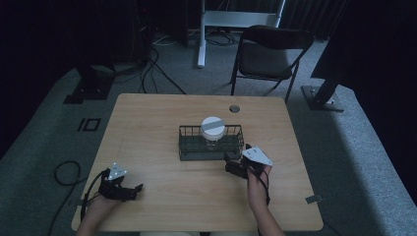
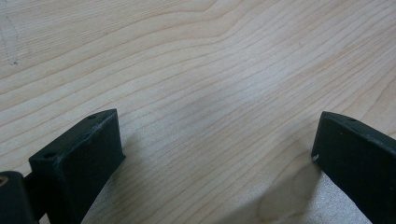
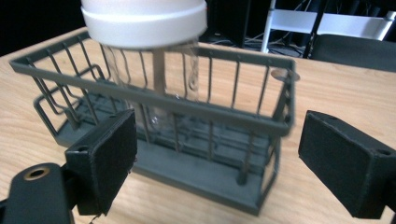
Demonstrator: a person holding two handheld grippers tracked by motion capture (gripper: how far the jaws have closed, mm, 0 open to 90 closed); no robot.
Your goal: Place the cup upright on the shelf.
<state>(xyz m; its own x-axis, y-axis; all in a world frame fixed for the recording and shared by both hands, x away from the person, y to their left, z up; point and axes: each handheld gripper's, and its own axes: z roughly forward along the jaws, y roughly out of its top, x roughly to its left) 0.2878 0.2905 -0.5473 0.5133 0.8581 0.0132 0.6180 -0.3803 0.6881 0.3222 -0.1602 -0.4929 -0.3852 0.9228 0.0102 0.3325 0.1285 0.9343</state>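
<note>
- The wire basket (image 1: 189, 147) stands mid-table (image 1: 147, 118), and its barred walls block any sideways reach into it; only its top is open.
- The clear jar (image 3: 159, 70) with its white lid (image 1: 213, 127) stands upright in the basket, rising above the rim and filling the middle; room remains left and right of it inside.
- The right gripper (image 1: 235, 166), jaws wide apart, sits just near of the basket's right corner.
- Bare wood lies under the left gripper (image 1: 132, 191), jaws spread, at the near left.
- The far strip of table is open save a small round hole (image 1: 234, 108).
</note>
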